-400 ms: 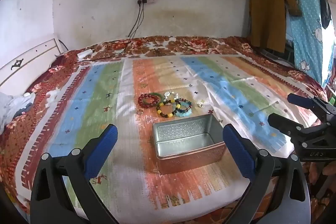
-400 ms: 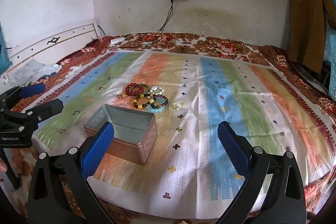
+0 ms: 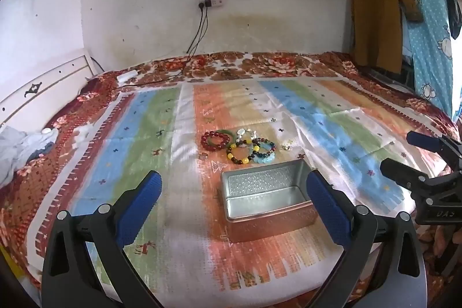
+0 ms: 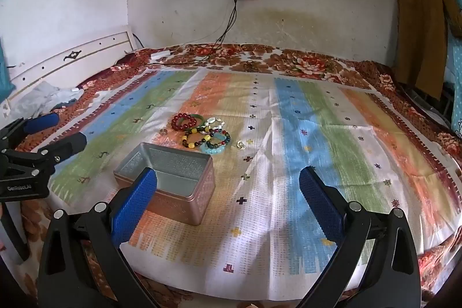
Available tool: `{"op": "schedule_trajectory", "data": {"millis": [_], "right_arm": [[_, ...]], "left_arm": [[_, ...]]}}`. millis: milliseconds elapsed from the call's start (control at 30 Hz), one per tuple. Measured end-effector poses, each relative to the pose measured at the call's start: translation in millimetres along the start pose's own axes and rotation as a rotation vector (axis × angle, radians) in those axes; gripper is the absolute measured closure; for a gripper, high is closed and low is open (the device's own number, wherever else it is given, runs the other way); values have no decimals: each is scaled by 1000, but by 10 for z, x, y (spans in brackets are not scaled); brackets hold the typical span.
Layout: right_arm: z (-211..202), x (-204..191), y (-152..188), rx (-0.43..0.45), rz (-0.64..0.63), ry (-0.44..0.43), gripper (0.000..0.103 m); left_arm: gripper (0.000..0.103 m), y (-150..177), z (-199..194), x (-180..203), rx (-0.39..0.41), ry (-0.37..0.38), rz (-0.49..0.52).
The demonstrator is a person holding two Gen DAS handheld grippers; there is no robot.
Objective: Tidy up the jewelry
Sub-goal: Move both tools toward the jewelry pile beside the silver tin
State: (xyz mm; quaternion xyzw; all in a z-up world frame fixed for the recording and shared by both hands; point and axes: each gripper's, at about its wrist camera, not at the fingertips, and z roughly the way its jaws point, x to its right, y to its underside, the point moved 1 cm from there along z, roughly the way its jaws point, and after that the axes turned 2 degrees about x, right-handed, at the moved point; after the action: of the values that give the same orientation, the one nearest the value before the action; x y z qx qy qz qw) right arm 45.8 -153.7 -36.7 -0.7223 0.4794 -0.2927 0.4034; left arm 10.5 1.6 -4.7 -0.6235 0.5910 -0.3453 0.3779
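Striped bedspread (image 3: 144,140), wall power strip (image 3: 210,3), hanging brown coat (image 3: 375,13), white headboard (image 4: 72,59)

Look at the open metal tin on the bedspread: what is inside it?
The metal tin shows only its bare embossed floor and walls; no jewelry lies inside. The left wrist view hides a strip behind its near wall. The bracelets lie beyond it.

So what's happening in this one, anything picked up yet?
Nothing yet. The left gripper and right gripper both hover open and empty above the striped bedspread. The metal tin sits open with nothing visible inside. Just beyond it, the beaded bracelets lie in an overlapping cluster on the cloth, with a small ring-like piece apart from them to one side. The sorting hasn't started.
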Motion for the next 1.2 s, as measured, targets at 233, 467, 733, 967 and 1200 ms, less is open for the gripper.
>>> {"op": "schedule_trajectory", "data": {"millis": [233,467,733,967,1200], "right_arm": [[-1,59,-2,-8,17,-32,2],[37,2,29,-10,-14,-17,2],[12,-9,5,-33,3,-10,2],[46,18,22,-37,8,-18,3],[42,10,22,-42,8,-22,2]], "left_arm": [[5,11,58,5,-21,3,8],[5,46,28,29,-26,-3,28],[5,32,32,25,-30,-16,22],[5,28,29,50,-23,-19,18],[5,4,30,-2,-31,-38,-3]]}}
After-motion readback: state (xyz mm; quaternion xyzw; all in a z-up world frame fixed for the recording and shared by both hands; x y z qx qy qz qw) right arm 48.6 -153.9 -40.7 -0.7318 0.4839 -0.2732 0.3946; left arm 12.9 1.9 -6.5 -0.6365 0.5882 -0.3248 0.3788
